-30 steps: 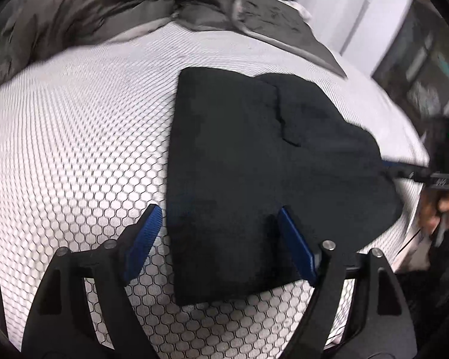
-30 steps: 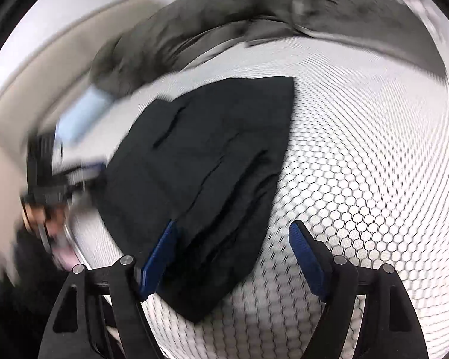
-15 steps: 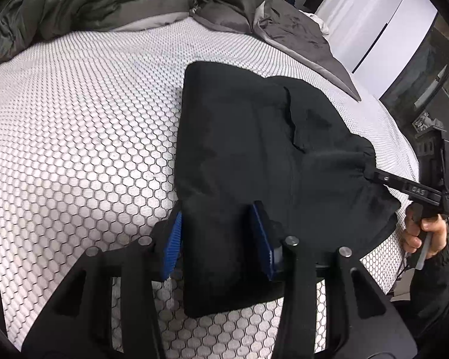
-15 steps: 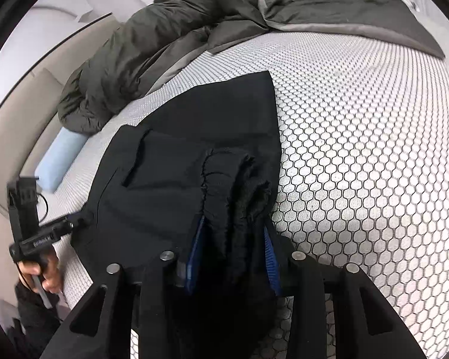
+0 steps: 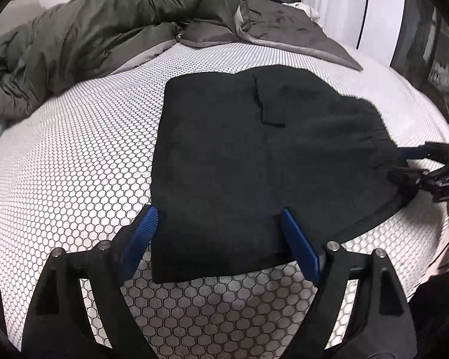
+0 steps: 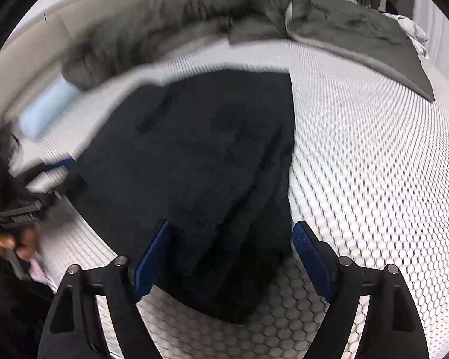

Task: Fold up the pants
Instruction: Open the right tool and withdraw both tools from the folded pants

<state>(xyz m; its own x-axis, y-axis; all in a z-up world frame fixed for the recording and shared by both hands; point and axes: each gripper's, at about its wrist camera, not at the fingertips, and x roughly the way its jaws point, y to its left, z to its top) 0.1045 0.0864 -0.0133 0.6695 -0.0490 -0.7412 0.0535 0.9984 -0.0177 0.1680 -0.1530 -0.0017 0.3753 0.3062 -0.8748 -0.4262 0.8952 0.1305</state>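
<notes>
Nearest to us, our left gripper (image 5: pixel 217 229) has just been opening and its blue fingers (image 5: pixel 299 245) now stand spread on either side of the near corner of the black pants (image 5: pixel 254 155), the cloth lying between them but no longer pinched; we judge the wide stance is there to let the fabric settle flat without being dragged. Our right gripper (image 6: pixel 230 248) has likewise just been opening, its pads apart over the bunched end of the same garment, which lies loose beneath them near the front edge of the mattress (image 6: pixel 374 155). The pants sit folded into a compact dark slab in the middle of the honeycomb-patterned mattress, one straight edge toward the left gripper's side, a rounded rumpled end toward the right one. Each gripper shows at the side of the other's view, one at either end of the garment. Beyond the pants a grey-green duvet (image 5: pixel 104 27) is heaped against the far edge, likely pushed back to give a bare working surface, and a pale blue pillow (image 6: pixel 45 110) lies at the far left corner
</notes>
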